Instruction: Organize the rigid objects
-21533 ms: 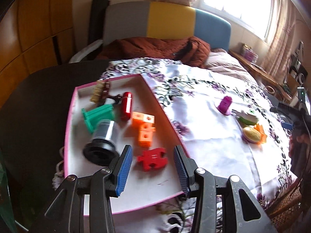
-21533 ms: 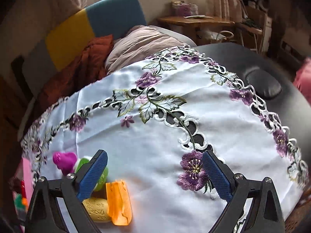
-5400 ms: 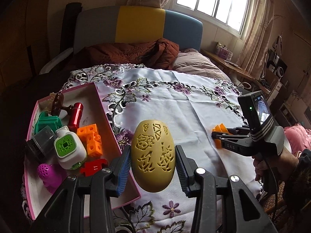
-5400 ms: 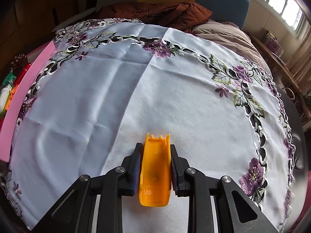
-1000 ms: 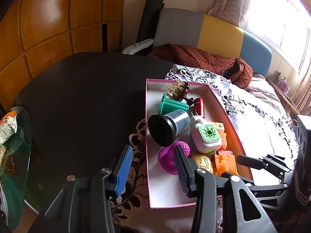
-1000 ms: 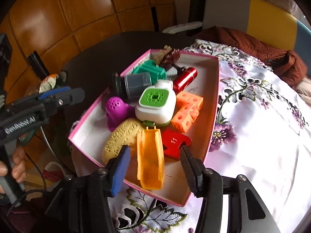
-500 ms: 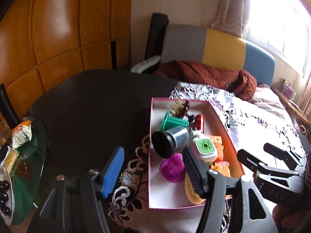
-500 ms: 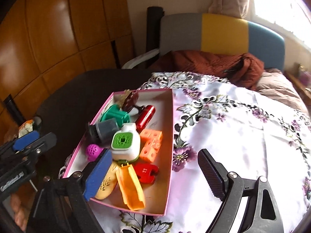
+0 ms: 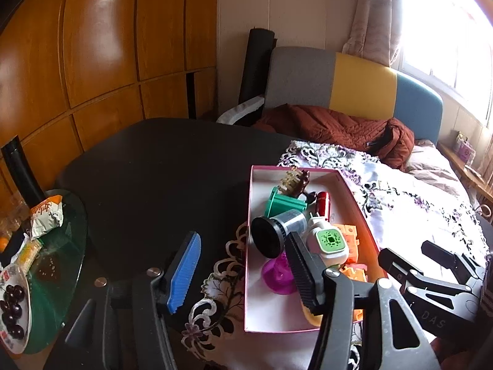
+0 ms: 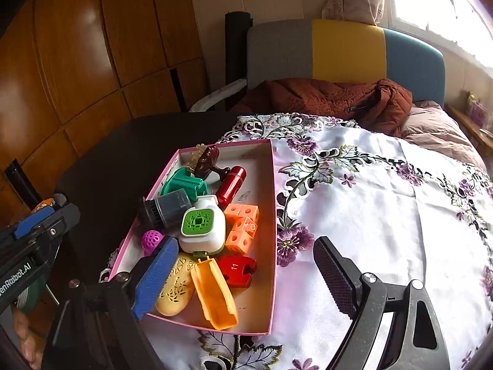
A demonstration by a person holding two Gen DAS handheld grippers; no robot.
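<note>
On the tablecloth's left edge sat the pink box packed with toys, bare cloth stretching to its right, dark table to its left, right gripper and left gripper both hovering above, jaws wide, holding nothing.

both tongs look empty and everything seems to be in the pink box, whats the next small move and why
Probably just back both away and stop: the left tongs and right tongs are open and empty, the toys sit in the pink box, and the visible tablecloth holds nothing loose.
</note>
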